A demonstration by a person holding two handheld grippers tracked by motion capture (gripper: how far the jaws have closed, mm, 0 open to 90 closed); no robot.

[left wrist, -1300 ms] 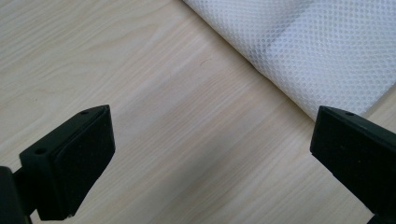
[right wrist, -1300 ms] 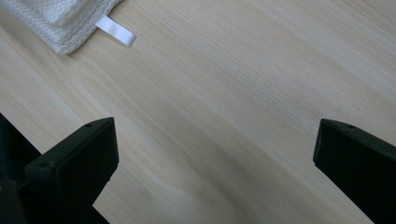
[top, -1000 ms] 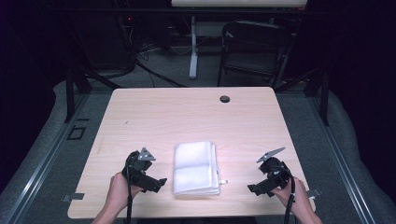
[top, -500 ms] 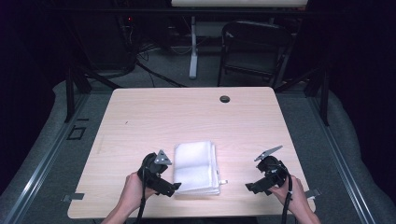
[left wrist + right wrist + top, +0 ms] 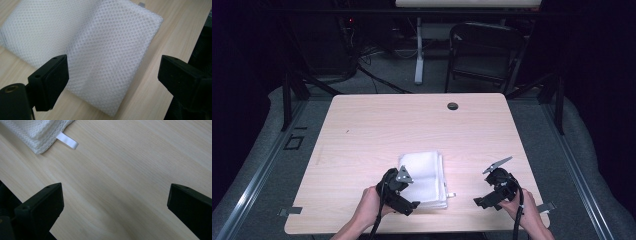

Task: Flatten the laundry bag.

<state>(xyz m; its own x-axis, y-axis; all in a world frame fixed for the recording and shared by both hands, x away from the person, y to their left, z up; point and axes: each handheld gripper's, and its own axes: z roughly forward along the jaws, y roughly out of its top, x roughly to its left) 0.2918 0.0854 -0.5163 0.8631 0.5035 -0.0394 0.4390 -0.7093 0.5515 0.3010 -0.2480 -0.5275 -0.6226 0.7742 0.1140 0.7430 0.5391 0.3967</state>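
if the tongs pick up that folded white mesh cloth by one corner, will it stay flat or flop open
Probably flop: the cloth is thin open mesh folded in soft layers, so lifted layers would likely sag and unfold. It looks light for its size, so it should lift easily. A push may bunch it on the table rather than slide it whole. The left tongs straddle its corner, jaws just narrowing, not yet pressing.
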